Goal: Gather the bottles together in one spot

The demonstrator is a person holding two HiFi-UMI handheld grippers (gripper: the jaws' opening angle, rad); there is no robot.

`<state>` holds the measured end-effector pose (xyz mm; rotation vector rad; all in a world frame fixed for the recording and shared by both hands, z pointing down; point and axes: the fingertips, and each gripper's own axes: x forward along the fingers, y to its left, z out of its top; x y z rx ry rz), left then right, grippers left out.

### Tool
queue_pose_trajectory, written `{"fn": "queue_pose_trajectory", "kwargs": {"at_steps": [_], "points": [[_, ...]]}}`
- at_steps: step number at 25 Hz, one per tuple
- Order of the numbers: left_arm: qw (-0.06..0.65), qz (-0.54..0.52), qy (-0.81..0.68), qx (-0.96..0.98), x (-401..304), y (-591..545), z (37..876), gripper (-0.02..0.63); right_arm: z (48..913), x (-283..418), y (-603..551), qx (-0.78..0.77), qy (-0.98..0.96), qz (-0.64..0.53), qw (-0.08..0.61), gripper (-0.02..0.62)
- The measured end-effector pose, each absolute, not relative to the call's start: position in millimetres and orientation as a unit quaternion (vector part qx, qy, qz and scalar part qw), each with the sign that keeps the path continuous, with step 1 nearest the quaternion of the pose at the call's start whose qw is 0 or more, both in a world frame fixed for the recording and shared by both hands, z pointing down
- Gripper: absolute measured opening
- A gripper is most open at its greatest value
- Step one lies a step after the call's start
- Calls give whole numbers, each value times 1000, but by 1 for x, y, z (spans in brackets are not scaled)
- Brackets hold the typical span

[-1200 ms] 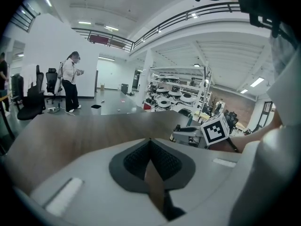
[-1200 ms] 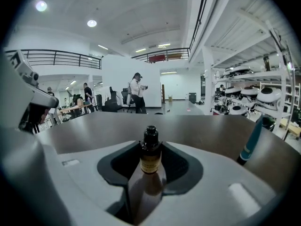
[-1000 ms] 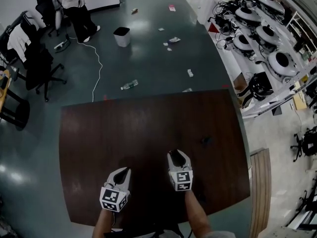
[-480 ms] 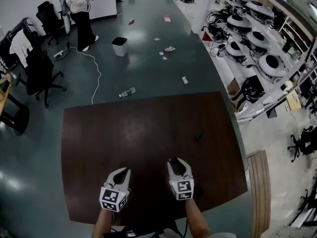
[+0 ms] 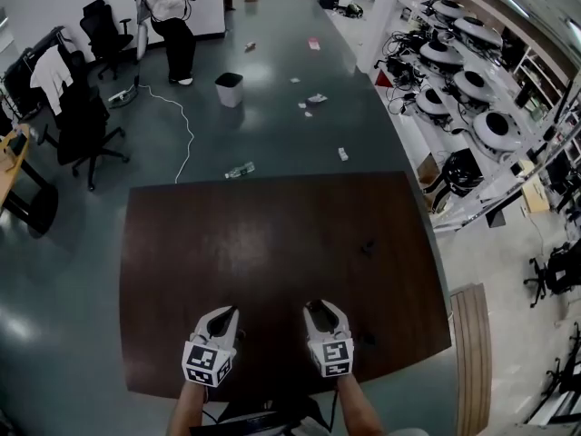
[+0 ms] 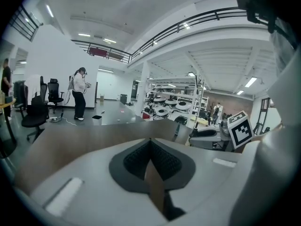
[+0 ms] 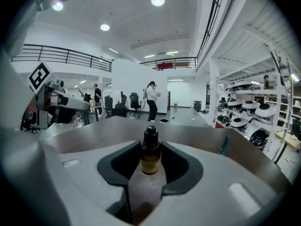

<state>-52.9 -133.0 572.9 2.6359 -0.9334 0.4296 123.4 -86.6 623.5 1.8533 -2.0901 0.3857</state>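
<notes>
A small dark bottle (image 7: 150,157) with a black cap and an amber label stands upright between the jaws of my right gripper (image 7: 150,147), which is shut on it. In the head view that gripper (image 5: 320,308) hovers over the near part of the dark brown table (image 5: 272,225). My left gripper (image 5: 226,315) hangs beside it to the left. Its fingertips meet with nothing between them, as the left gripper view (image 6: 150,142) shows. A small dark teal item (image 5: 368,246) lies on the table farther right, also visible in the right gripper view (image 7: 225,145).
A plastic bottle (image 5: 240,170) lies on the floor beyond the table's far edge. Farther back stand a waste bin (image 5: 229,89), a person (image 5: 172,16) and office chairs (image 5: 82,121). Shelves of round devices (image 5: 472,89) line the right side.
Both grippers have drawn back a little toward the table's near edge, the right one with the bottle in it. The person at the back has walked to the right.
</notes>
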Motion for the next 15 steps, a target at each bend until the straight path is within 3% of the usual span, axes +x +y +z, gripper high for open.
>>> {"fn": "queue_pose_trajectory", "kwargs": {"at_steps": [15], "points": [[168, 157, -356, 906, -115, -104, 586, 0, 645, 13, -65, 564, -795, 130, 181, 140]]}}
